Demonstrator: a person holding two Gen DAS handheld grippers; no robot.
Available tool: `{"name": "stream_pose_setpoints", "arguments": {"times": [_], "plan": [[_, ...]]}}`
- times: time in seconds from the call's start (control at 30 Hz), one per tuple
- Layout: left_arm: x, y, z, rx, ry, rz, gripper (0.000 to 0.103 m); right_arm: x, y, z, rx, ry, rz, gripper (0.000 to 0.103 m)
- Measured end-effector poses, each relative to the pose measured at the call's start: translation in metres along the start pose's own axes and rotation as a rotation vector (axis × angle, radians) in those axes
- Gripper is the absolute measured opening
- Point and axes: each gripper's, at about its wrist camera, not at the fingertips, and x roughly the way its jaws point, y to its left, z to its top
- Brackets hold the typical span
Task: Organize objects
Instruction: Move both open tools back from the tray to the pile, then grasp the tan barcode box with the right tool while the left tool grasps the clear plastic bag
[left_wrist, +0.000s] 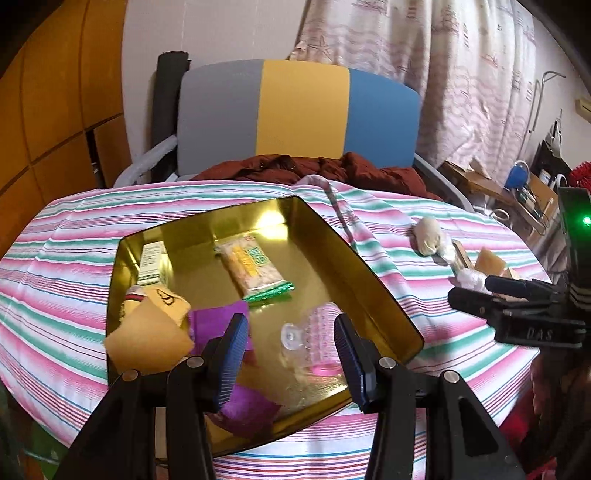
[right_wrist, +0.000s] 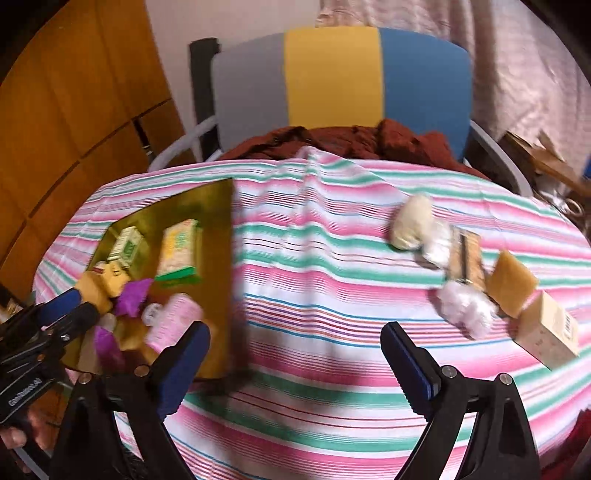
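While both grippers hang over the striped tablecloth (right_wrist: 314, 288), left gripper (left_wrist: 290, 350) sits jaws apart, empty, above the gold tray (left_wrist: 373, 280); a clear pink bottle (left_wrist: 317, 339) lies between its jaws, purple cloth (left_wrist: 218, 321) at the left jaw, a snack packet (left_wrist: 251, 266) ahead. Right gripper (right_wrist: 295, 365) is spread wide, holding nothing, bare cloth between the jaws; a tan box (right_wrist: 550, 332), a yellow sponge (right_wrist: 511, 284) and a white wad (right_wrist: 467, 306) lie beyond the right jaw, tray past the left jaw.
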Motion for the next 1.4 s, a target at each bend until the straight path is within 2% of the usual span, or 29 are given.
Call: {"name": "stream_pose_setpoints", "arguments": {"times": [0.2, 0.43, 0.57, 0.7, 0.77, 0.83, 0.9, 1.0, 1.1, 1.2, 1.33, 1.4], "plan": [[0.005, -0.015, -0.003, 0.037, 0.018, -0.032, 0.049, -0.005, -0.054, -0.001, 0.097, 0.010, -0.087, 0.096], [0.008, -0.039, 0.000, 0.097, 0.031, -0.087, 0.049, -0.022, -0.132, 0.002, 0.266, -0.009, -0.201, 0.099], [0.010, -0.061, 0.004, 0.148, 0.035, -0.136, 0.049, -0.034, -0.172, 0.008, 0.350, -0.043, -0.262, 0.102], [0.013, -0.085, 0.008, 0.196, 0.039, -0.189, 0.049, -0.035, -0.220, 0.010, 0.425, -0.060, -0.363, 0.103], [0.017, -0.099, 0.011, 0.214, 0.046, -0.223, 0.053, -0.033, -0.250, 0.008, 0.482, -0.065, -0.430, 0.103], [0.021, -0.112, 0.014, 0.222, 0.059, -0.261, 0.056, -0.033, -0.271, 0.002, 0.543, -0.082, -0.454, 0.103], [0.026, -0.124, 0.016, 0.230, 0.072, -0.280, 0.058, -0.031, -0.294, -0.006, 0.634, -0.085, -0.444, 0.103], [0.037, -0.144, 0.018, 0.243, 0.099, -0.312, 0.061, -0.028, -0.314, -0.013, 0.742, -0.090, -0.362, 0.103], [0.049, -0.164, 0.018, 0.259, 0.130, -0.343, 0.066, -0.022, -0.315, -0.011, 0.726, -0.061, -0.373, 0.103], [0.064, -0.185, 0.018, 0.260, 0.167, -0.377, 0.070, -0.015, -0.313, -0.010, 0.723, -0.031, -0.331, 0.103], [0.083, -0.210, 0.021, 0.241, 0.217, -0.425, 0.075, -0.008, -0.310, -0.018, 0.748, 0.017, -0.241, 0.103], [0.094, -0.222, 0.023, 0.237, 0.232, -0.430, 0.077, -0.008, -0.309, -0.023, 0.782, 0.017, -0.155, 0.103]]}}
